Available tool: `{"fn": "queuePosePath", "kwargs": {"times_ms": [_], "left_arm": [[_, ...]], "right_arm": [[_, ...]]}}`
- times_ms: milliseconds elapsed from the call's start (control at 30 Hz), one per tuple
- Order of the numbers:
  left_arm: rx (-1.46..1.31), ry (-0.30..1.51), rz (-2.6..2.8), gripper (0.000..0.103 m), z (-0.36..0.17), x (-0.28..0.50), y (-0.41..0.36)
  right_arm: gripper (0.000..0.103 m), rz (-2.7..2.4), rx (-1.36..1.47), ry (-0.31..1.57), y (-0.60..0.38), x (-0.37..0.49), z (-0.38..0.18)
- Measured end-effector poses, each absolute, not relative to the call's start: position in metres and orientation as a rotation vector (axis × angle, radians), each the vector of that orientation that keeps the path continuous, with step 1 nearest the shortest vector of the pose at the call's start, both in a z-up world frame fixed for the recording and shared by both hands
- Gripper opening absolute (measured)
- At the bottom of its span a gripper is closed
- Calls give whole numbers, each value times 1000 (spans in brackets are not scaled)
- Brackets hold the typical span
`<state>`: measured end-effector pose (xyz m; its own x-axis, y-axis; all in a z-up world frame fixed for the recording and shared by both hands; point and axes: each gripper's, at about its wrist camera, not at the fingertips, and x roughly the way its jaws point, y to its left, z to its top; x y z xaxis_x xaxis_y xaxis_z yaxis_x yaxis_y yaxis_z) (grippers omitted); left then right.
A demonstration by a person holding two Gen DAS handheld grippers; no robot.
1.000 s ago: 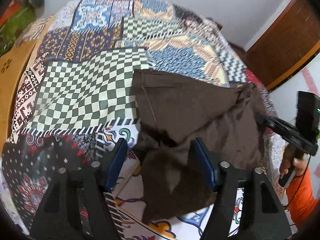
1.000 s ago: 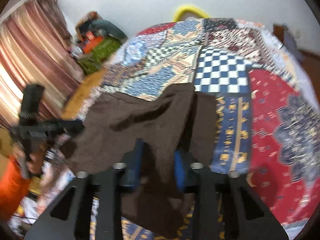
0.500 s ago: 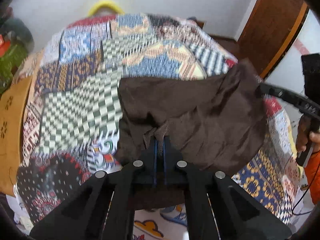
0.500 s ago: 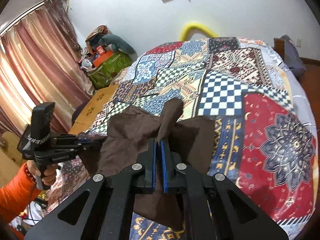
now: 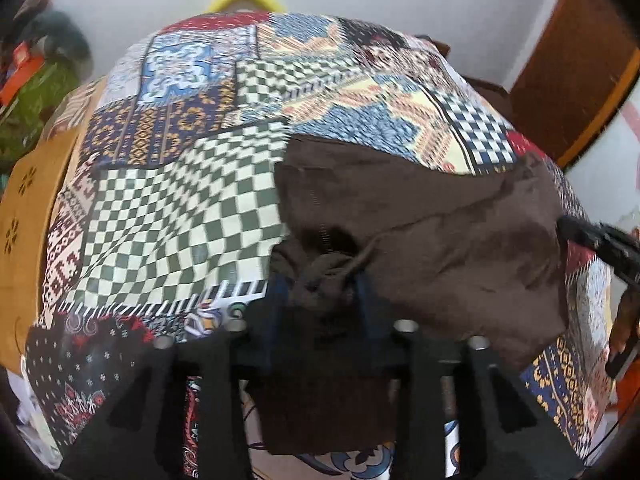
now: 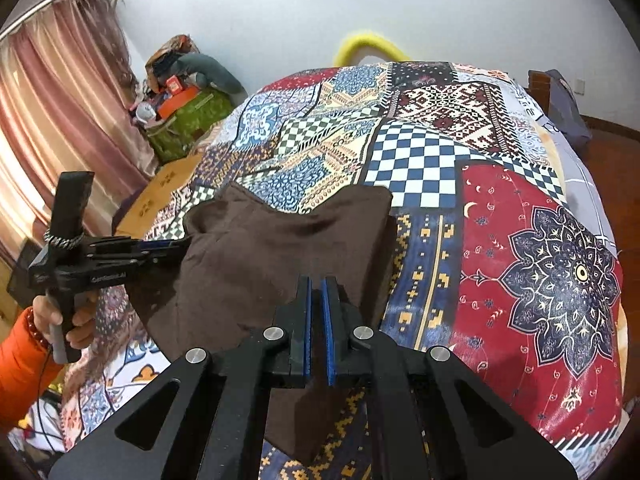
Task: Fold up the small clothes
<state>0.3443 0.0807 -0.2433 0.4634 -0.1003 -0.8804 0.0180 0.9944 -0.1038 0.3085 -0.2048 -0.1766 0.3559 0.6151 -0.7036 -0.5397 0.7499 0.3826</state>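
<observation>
A dark brown garment (image 5: 420, 216) lies on the patchwork bed cover near its front edge; it also shows in the right wrist view (image 6: 280, 252). My left gripper (image 5: 320, 288) has its blue pads apart, with a bunched fold of the brown cloth lying between them. From the right wrist view its tips (image 6: 176, 246) sit at the garment's left edge. My right gripper (image 6: 317, 292) has its blue pads nearly together, a thin gap showing, at the garment's near edge. Whether cloth is pinched there is not visible. It also shows in the left wrist view (image 5: 568, 228) at the garment's right edge.
The patchwork cover (image 6: 500, 240) spreads over the whole bed. A wooden board (image 5: 28, 216) borders its left side. A green bag with clutter (image 6: 188, 116) stands by the pink curtain (image 6: 60, 92). A wooden door (image 5: 568, 64) is at the right.
My left gripper's pads were shut on the cloth half a second ago and now stand apart. The garment has dropped lower and flatter onto the bed. My right gripper has lowered with it.
</observation>
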Motion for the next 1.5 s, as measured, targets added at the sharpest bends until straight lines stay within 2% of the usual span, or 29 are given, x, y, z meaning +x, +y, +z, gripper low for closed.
{"fn": "queuePosePath", "kwargs": {"times_ms": [100,200,300,333,467,500,567,633,733,900,967,1067,1167,1233,1367,1500], "left_arm": [[-84,1049,-51,50,-228,338,88],[-70,1001,-31,53,-208,333,91],[-72,950,-39,69,-195,333,93],[-75,945,-39,69,-196,336,94],[-110,1015,-64,68,-220,364,97],[-129,1029,-72,66,-227,369,98],[-195,1065,-121,56,-243,379,99],[-253,1087,-165,24,-252,383,98],[-278,1071,-195,13,-253,382,96],[-279,1056,-163,12,-239,369,102],[-179,1076,-97,13,-239,366,97],[-21,1068,-18,20,-233,357,84],[34,1016,4,33,-218,344,78],[29,972,-17,47,-205,336,74],[-6,907,-69,52,-190,326,66],[-13,964,-108,52,-211,335,58]], "right_arm": [[7,759,77,910,-200,302,-168],[16,784,62,872,-191,298,-158],[31,796,39,846,-180,293,-155],[34,799,39,847,-176,293,-156],[35,806,38,884,-164,291,-169],[35,807,41,894,-162,291,-173],[35,807,48,909,-160,292,-178],[35,803,54,925,-160,295,-184],[35,776,43,957,-161,298,-193],[35,782,48,961,-162,297,-199],[34,783,41,963,-161,298,-199],[35,771,30,962,-160,297,-195],[35,796,49,931,-157,293,-184],[35,808,34,916,-151,294,-179],[35,817,8,912,-137,299,-180],[35,786,-4,923,-135,310,-188]]}}
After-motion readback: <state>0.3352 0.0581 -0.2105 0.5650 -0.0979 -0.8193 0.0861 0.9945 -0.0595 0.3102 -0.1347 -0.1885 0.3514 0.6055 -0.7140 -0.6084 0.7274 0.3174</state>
